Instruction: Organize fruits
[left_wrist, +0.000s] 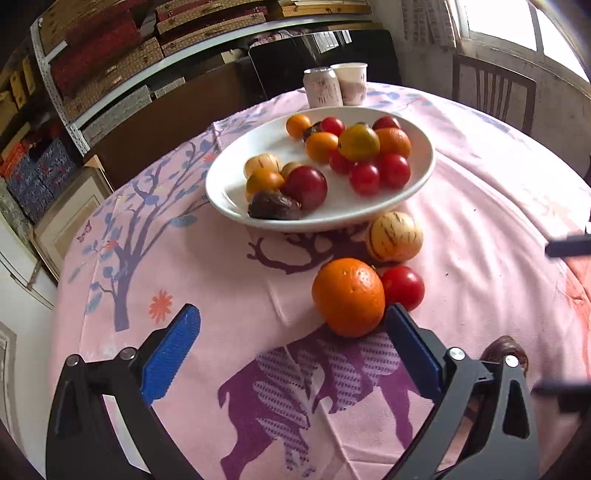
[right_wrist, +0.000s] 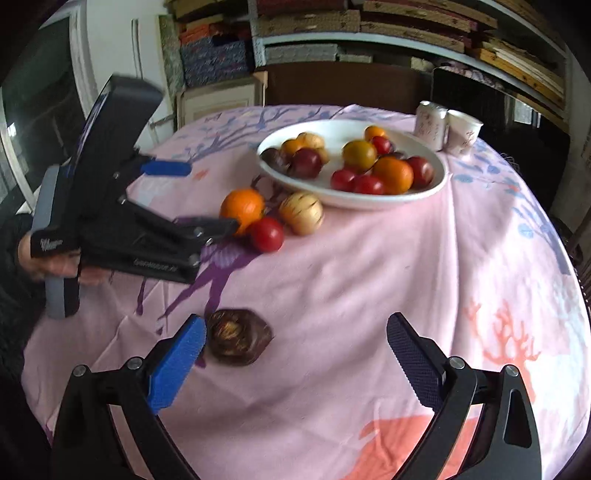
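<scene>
Cloth (left_wrist: 229, 280) covers the whole round table, and its creases are your first hazard: drag a finger low across it and a fold will bunch and set the loose fruit rolling toward the edge. Next, your big white bowl (left_wrist: 421, 173) already carries a heap of tomatoes and oranges, so anything dropped in from height could knock others over the shallow rim. Your left gripper (left_wrist: 291, 332) has its jaws spread wide and grips nothing; the orange (left_wrist: 348, 296) sits just inside its right finger, off centre, so closing now would likely push it sideways into the red tomato (left_wrist: 403, 287) that touches it, with the striped melon (left_wrist: 394, 236) just beyond. Centre the orange between the pads first. Your right gripper (right_wrist: 295, 347) is likewise wide open and empty, with the dark brown fruit (right_wrist: 236, 336) lying on the cloth right beside its left finger; from that offset a close would probably nudge or pinch its edge and not seat it. Watch too that both tools work near each other, since a reach across could collide.
</scene>
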